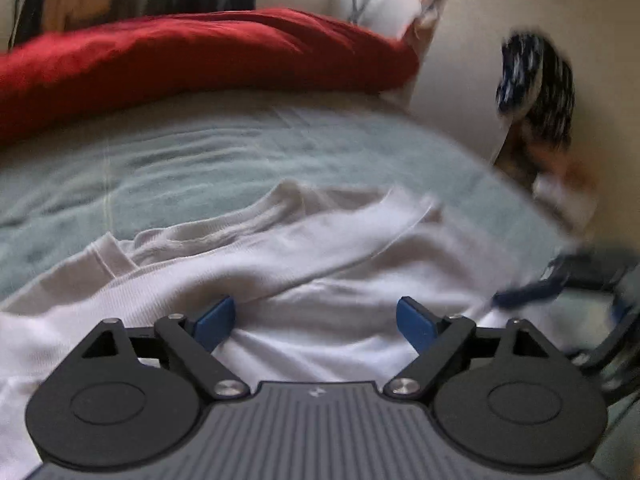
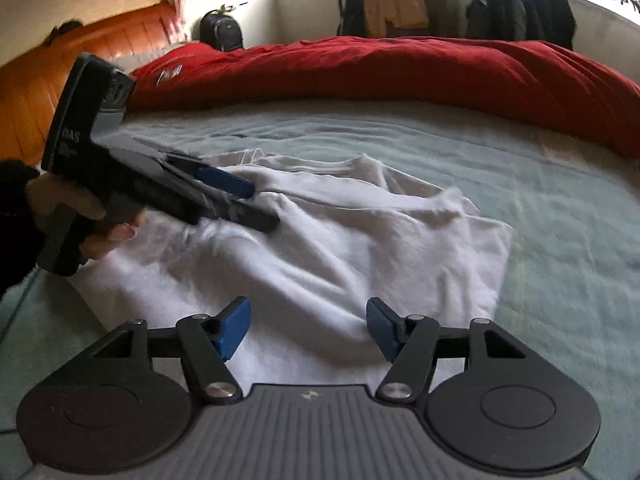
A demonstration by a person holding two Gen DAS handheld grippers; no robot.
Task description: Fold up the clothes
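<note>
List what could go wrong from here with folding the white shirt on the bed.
1. The white shirt lies rumpled, so either open tool may pinch several layers at once and spoil the fold.
2. The left tool and right tool are both over the same cloth; they could bump.
3. Dragging the shirt may ruck the pale green sheet or push it into the red duvet.

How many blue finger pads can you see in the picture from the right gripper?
3: two on the right gripper at the bottom, one on the left gripper over the white shirt. Its other pad is hidden.

Only "DAS" reads, on the left tongs' (image 2: 224, 184) black handle.
</note>
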